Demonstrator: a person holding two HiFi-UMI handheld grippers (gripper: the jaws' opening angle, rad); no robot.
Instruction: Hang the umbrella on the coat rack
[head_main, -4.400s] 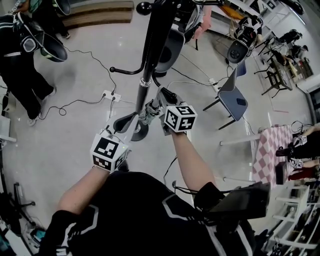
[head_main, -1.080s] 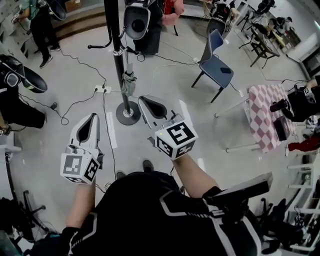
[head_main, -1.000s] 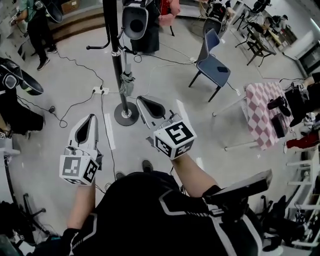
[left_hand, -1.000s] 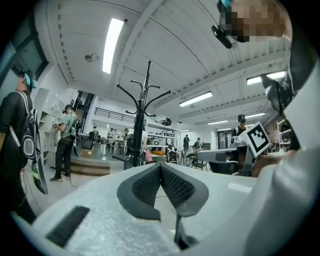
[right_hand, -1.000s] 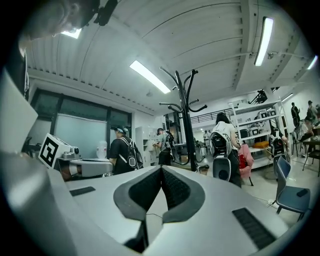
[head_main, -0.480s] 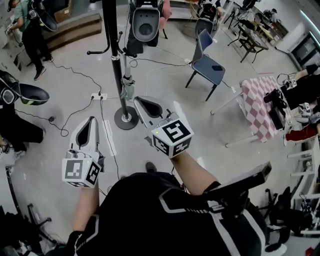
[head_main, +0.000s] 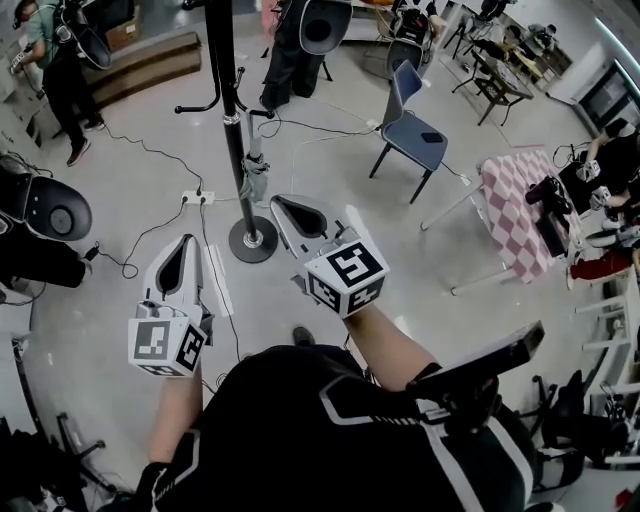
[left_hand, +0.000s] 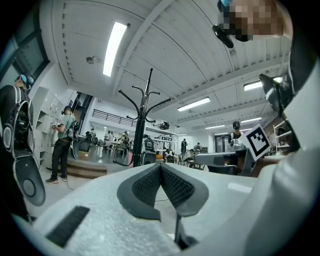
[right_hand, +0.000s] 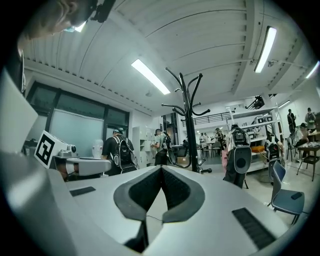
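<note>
Head view: one black coat rack (head_main: 224, 90) stands on a round base on the grey floor (head_main: 120, 260), ahead of both grippers
Umbrella (head_main: 254, 178): one, folded, grey-green; it hangs just beside the rack's pole, low down, above the base; which hook carries it I cannot tell
Left gripper (head_main: 182, 258): jaws pressed together tip to tip, nothing between them; left of the base, well apart from the umbrella
Right gripper (head_main: 292, 212): jaws likewise closed on nothing; near the base, to its right, touching neither rack nor umbrella
Marker cubes (head_main: 345, 278): two, one on each gripper
Left gripper view: coat rack (left_hand: 142, 125) rises beyond the closed pads; its upper hooks curve upward
Right gripper view: the same rack (right_hand: 190, 125) beyond the closed pads; one blue chair (right_hand: 285, 197) at the right
Power strip (head_main: 199, 197): one, white, on the floor left of the pole, black cables running from it
Blue chair (head_main: 410, 130): one, right of the rack
Checked cloth (head_main: 510, 200): one, red and white, over a table at the far right
</note>
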